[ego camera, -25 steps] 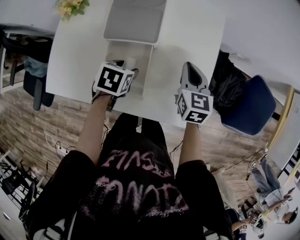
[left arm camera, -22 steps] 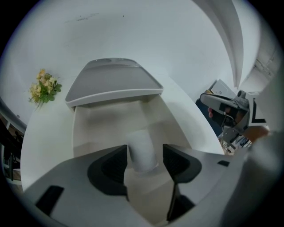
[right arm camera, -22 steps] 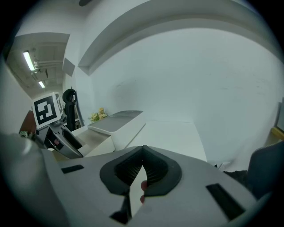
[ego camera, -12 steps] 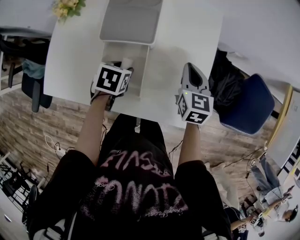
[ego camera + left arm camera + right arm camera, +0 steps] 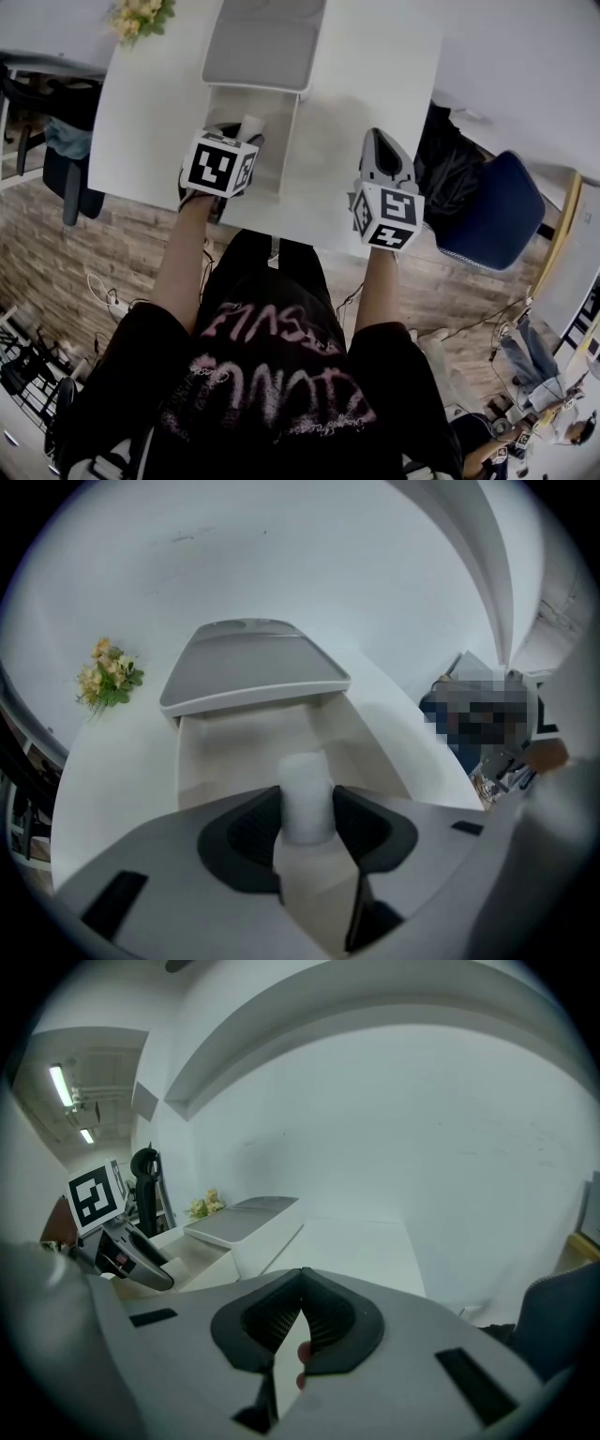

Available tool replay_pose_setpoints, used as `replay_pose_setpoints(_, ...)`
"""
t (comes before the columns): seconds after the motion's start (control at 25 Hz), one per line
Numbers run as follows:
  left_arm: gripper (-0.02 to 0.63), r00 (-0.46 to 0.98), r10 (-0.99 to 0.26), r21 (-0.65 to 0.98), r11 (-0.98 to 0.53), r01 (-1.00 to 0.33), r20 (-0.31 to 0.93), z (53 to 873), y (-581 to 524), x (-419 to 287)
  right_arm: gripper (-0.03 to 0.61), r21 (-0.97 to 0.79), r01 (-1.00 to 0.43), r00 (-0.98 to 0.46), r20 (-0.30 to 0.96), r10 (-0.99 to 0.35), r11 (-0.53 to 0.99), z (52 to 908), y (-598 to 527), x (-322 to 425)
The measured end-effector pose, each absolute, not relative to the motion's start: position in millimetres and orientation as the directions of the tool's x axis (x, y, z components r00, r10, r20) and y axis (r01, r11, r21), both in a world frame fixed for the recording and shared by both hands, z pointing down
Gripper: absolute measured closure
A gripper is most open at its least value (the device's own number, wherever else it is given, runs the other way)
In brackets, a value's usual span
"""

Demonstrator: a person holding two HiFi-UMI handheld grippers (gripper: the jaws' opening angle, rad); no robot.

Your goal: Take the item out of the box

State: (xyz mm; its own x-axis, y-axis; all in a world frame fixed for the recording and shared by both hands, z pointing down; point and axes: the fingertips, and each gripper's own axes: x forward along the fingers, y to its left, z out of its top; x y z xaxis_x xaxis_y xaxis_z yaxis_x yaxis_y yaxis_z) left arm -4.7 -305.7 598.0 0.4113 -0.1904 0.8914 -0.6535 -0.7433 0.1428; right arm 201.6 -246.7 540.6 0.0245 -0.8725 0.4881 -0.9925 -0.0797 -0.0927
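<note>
**A:** What is being changed at this moment?

**B:** The jaws of the left gripper (image 5: 307,803) are being closed round the white, cylinder-shaped item (image 5: 306,780). In the left gripper view the dark pads are seen against its two sides at a middling width, so a grip is judged to be just made.

**A:** Where is the item found?

**B:** It is not yet lifted. It stands upright inside the open box (image 5: 202,752), at the end nearer the counter's front edge. The grey lid (image 5: 253,663) is seen at the box's far end, toward the rear edge of the counter (image 5: 375,75).

**A:** And the right gripper?

**B:** The right gripper (image 5: 302,1312) is held over the counter to the right of the box, near the front edge. Its jaws are brought together at the tips, and nothing is held between them.

**A:** What is meant for the task?

**B:** The reach is taken as finished. A straight lift clear of the box walls is judged to be what is needed next. If the grip is not firm, the smooth cylinder may be let slip.
</note>
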Motion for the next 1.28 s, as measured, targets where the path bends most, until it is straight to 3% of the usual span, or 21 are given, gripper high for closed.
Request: replay_pose_setpoints(1.28,0.437,0.607,-0.431,0.105,-0.753,-0.65,0.668,478.6,-313.7,-12.4,0.569,-0.067,-0.996,0.04,0.341,-0.939,-0.067,447.7,-243.6,193.3)
